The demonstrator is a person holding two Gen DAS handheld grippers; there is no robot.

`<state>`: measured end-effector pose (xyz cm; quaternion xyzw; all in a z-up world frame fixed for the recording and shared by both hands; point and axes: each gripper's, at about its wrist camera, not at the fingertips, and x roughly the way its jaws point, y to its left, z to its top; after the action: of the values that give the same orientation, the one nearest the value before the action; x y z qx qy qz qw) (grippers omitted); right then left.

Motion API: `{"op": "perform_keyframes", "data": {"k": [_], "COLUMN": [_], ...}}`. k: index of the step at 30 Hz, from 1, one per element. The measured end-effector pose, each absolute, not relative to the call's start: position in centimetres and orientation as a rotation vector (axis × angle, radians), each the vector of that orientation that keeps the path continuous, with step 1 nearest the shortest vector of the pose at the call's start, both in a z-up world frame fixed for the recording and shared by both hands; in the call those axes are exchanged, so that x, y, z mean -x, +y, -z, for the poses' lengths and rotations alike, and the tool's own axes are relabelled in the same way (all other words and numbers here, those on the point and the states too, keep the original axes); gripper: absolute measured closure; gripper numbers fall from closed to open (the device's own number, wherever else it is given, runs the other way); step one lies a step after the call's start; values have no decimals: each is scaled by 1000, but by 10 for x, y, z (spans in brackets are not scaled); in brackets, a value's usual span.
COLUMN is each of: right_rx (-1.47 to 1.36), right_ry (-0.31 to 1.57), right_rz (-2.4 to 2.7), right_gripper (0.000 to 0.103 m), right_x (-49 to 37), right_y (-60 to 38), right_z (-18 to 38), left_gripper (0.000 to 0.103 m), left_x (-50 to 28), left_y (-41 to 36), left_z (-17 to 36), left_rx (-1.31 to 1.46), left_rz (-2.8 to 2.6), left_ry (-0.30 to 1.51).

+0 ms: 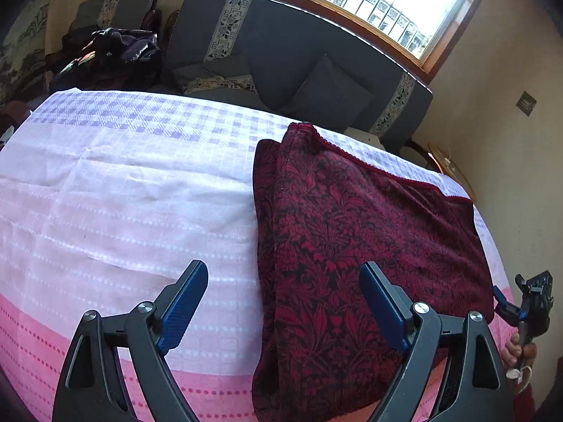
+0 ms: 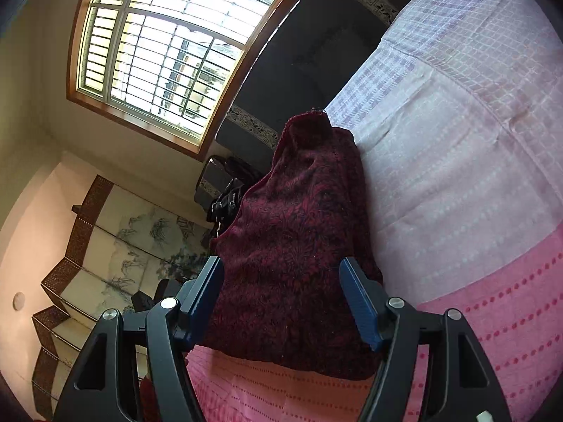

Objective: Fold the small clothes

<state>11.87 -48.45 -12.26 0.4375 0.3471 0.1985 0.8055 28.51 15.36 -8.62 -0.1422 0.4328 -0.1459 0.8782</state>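
Your left gripper was released, empty, over the near left edge of the folded dark-red garment. Your right gripper also gaped, with the garment's near end in front of it, perhaps not touching. The garment lay on the pink-and-white cloth; its underside stayed hidden. No readable writing.

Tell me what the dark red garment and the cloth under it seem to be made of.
Dark red garment: soft knit or woven fabric, matte, with a red-on-black floral pattern and a scalloped trim edge. Cloth under it: thin woven cotton-like sheet, matte, creased, with checks and dotted pink bands; fibre uncertain.
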Motion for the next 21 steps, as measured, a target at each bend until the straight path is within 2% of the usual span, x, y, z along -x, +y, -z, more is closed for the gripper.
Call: {"op": "perform_keyframes", "data": {"k": [3,5,6,7,9,10,16,21], "right_rx": [-940,-935,-935,-940,-957,-965,-955,-928], "right_ry": [770,787,795,800,802,798,790,797], "right_rz": [-413,-409,-407,-407,-404,-404,-412,-393], "right_gripper": [37,37,37,37,37,37,37,37], "right_x": [-99,-89,-87,-85,-84,-83,-78,-71], "right_y": [-485,-483,-482,-481,-481,-482,-482,-487], "right_z": [132,139,142,145,149,149,146,147], "left_gripper": [17,26,44,66,88,94,95,95], "left_x": [-274,-268,-266,-265,-260,-256,-220,-195], "left_y": [161,161,158,154,146,143,147,142], "left_z": [94,97,100,102,105,103,95,114], "left_rx": [370,383,372,352,304,288,336,245], "left_rz": [357,368,378,392,400,404,415,405], "left_ry": [936,961,979,1000,1019,1009,962,935]}}
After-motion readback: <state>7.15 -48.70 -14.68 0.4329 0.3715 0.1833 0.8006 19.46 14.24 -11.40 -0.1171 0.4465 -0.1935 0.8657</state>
